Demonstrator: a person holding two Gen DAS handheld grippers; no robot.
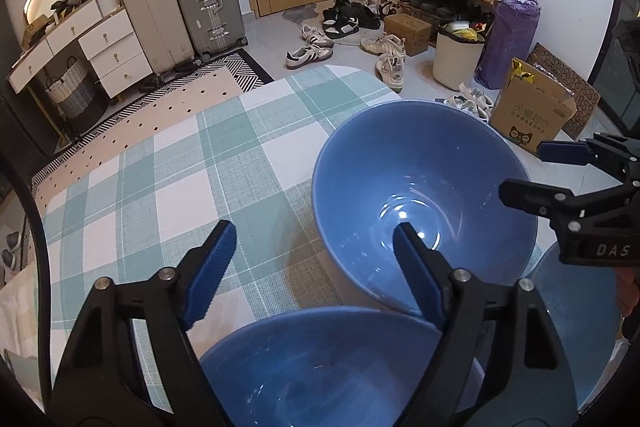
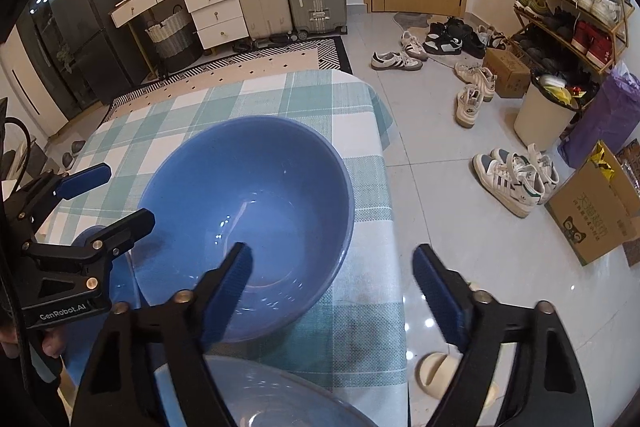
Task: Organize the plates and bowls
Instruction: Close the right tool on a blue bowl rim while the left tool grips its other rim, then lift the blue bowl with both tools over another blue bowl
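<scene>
Blue bowls (image 1: 424,187) on checked tablecloth (image 1: 160,179), hand-held grippers apart above.

The left hand-held gripper (image 1: 314,259) hangs with its jaws apart over a near blue bowl (image 1: 320,367). A larger blue bowl (image 1: 424,195) sits by the worktop (image 1: 180,167) far corner, right hand-held gripper (image 1: 524,171) beside it.

Near bowl (image 1: 320,367) cut by bottom edge; third bowl (image 1: 576,331) mostly hidden.
</scene>
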